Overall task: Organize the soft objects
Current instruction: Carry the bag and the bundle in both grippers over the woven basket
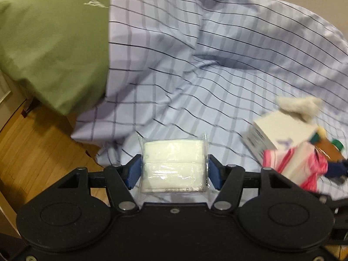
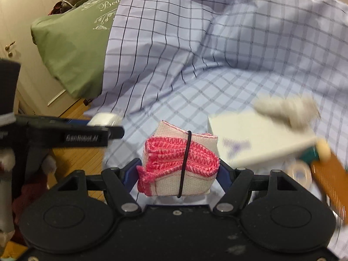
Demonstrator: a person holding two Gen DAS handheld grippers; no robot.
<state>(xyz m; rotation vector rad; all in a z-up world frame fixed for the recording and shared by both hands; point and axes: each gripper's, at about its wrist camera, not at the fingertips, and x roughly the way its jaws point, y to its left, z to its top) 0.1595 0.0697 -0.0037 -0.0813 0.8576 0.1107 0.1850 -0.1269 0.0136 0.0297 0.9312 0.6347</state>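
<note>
Grippers over a bed spread with a checked pale-blue sheet (image 1: 217, 54). Left gripper (image 1: 174, 171) pinches a flat clear-wrapped white pack (image 1: 174, 165) by its side edges, probably so it stays level. Right gripper (image 2: 179, 171) clamps a pink-edged white cloth bundle (image 2: 180, 163) across its width, whose black band (image 2: 186, 163) keeps the folds together.

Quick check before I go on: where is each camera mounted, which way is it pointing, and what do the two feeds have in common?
Left wrist: sits on the left gripper, looking down along its fingers at the checked bedsheet; a wrapped white tissue pack is clamped between its blue pads.
Right wrist: sits on the right gripper, facing the same bed; it clamps a pink-edged folded cloth, with the left gripper at left.
Shared: bedsheet, green pillow, white box.
</note>
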